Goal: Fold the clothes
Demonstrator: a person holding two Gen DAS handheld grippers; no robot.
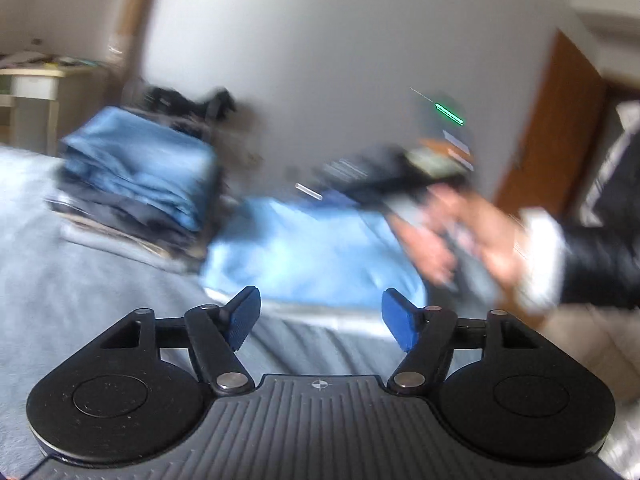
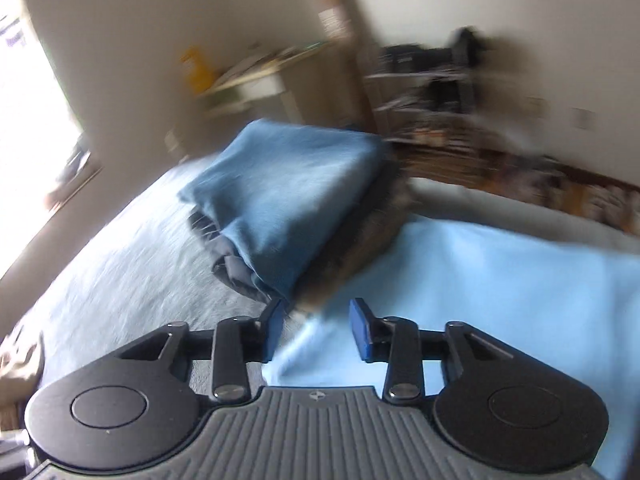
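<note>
A light blue garment [image 1: 312, 256] lies spread on the grey bed [image 1: 80, 280]; it also shows in the right wrist view [image 2: 500, 280]. A stack of folded clothes [image 1: 136, 184] with a darker blue piece on top stands to its left, and shows in the right wrist view [image 2: 292, 200]. My left gripper [image 1: 320, 320] is open and empty, above the bed just short of the garment's near edge. My right gripper [image 2: 316, 328] is open and empty over the garment's left edge, next to the stack. The right hand and its gripper [image 1: 400, 184] show blurred over the garment.
A pale desk [image 1: 36, 80] stands far left by the wall. Dark objects on a shelf [image 2: 432, 64] sit behind the stack. A wooden door [image 1: 552, 136] is at the right. A low wooden ledge [image 2: 520, 184] runs along the wall behind the bed.
</note>
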